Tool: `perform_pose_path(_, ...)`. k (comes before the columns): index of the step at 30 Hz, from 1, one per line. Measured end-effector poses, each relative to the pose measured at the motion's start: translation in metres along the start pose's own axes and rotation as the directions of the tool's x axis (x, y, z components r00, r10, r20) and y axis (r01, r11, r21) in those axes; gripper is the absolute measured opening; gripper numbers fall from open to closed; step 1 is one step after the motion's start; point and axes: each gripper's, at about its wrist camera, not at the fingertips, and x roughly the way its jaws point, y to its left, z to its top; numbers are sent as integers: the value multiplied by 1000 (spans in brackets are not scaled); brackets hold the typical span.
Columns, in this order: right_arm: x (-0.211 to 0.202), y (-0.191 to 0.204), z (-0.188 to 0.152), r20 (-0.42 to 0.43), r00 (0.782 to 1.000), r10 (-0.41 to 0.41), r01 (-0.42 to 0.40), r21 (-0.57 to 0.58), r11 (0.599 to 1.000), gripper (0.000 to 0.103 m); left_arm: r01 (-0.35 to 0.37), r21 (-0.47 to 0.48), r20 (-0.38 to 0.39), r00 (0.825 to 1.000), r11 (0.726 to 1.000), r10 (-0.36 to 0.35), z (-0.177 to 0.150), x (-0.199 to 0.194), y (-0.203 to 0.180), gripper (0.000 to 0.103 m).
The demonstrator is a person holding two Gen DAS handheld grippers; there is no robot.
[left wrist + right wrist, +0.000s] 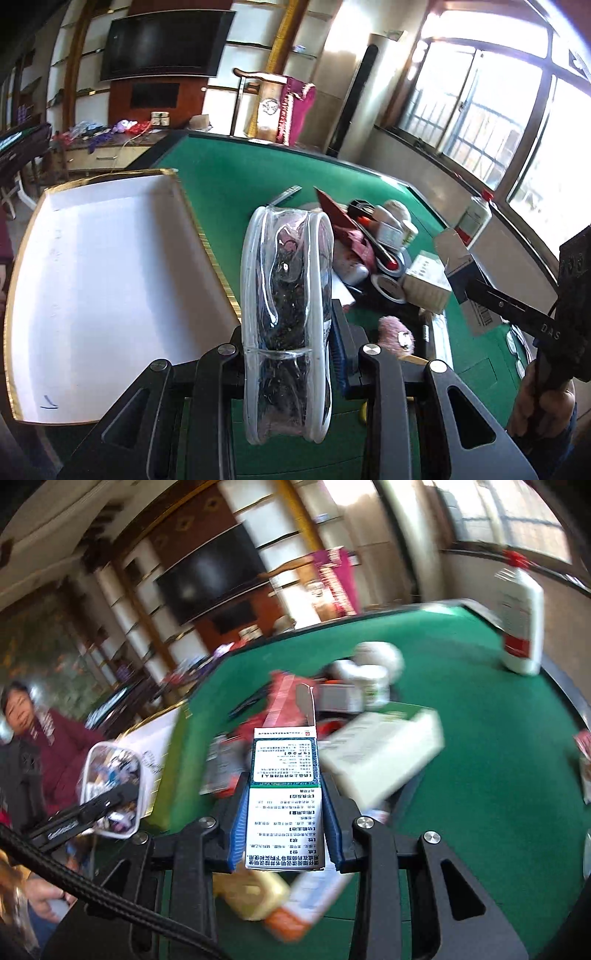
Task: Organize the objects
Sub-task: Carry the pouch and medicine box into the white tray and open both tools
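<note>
Place: a lived-in home sitting room, not a shop or lab
Wall: a dark flat television (pixel 166 42) mounted on wood panelling; pale shelves with gilt trim (pixel 255 44) beside it
Table: green felt top (pixel 240 173) with a dark raised edge, like a games table; household clutter (pixel 373 240) heaped on it
Windows: large barred panes (pixel 476 122); strong daylight
Furnishing: a low sideboard (pixel 107 147) strewn with odds and ends; a wooden chair back (pixel 258 79)
Company: a person in a maroon top (pixel 59 753) seated nearby

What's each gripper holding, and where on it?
Left gripper: clear pouch, pinched across its lower end, standing up on edge. Right gripper: small printed box, jaws on its two long sides near the closed end.
</note>
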Motion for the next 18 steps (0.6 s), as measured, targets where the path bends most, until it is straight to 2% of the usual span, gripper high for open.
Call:
perform_pose_path(3,20,36,13,-55,998,42,-45,-59,997,33,-23,-43,20,1000,999,23,5,-13,31,26)
perform_pose_path(8,68,106,34,-162,982,96,-121,-150,981,33,-69,-106,6,997,992,71,24,-21,84,26)
perform_pose_path(11,101,145,48,-194,976,99,-138,-199,970,33,-103,-142,-27,995,984,101,36,-10,108,26)
perform_pose_path(13,126,164,55,-230,969,93,-143,-211,967,33,-90,-162,-68,994,983,80,43,7,119,26)
perform_pose_path(16,175,182,72,-274,957,90,-151,-211,966,33,-117,-187,-127,987,975,94,51,38,131,26)
perform_pose_path(18,200,190,78,-280,956,83,-143,-201,969,33,-124,-226,-139,986,966,94,51,47,142,26)
